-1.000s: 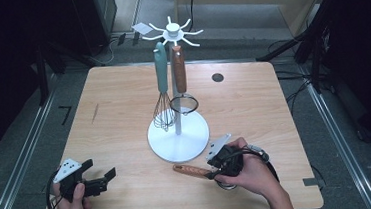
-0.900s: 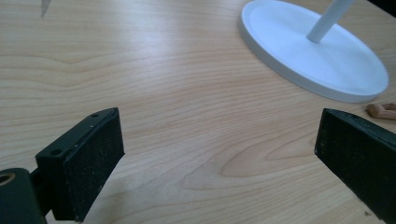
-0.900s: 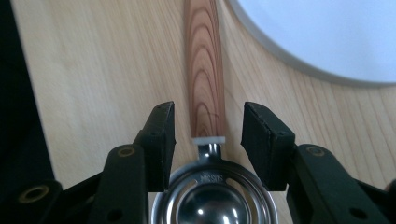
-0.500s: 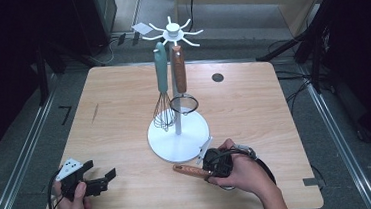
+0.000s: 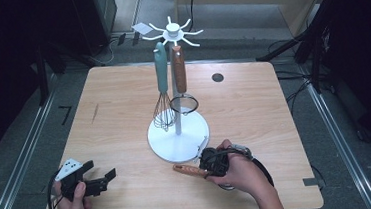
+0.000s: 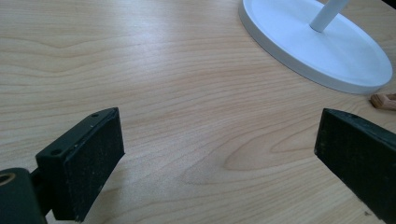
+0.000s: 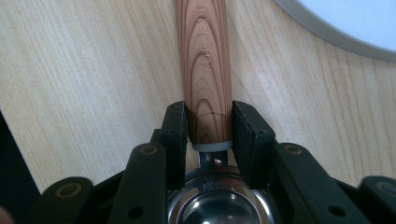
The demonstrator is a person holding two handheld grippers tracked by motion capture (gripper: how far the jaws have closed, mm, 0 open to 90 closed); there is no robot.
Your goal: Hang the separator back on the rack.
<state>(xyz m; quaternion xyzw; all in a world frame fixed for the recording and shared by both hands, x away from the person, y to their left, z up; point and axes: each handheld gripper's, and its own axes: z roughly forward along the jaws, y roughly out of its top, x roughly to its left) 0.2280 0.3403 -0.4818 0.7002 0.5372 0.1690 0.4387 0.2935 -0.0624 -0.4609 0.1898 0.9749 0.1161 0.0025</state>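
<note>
Wood-handled utensil (image 7: 204,70) lying flat on the table (image 5: 253,104), just beside the white base (image 5: 178,137) of the hanging stand. Right tongs (image 7: 208,133): jaws have just been closing and now press on both sides of the handle near its metal collar; the steel bowl below the collar is probably a strainer or a measuring spoon, the view being too close to tell. Left tongs (image 6: 219,154): jaws wide apart with nothing between them, held low over bare table near its front left corner. On the stand hang a teal whisk (image 5: 162,86) and a brown-handled strainer (image 5: 181,87).
</note>
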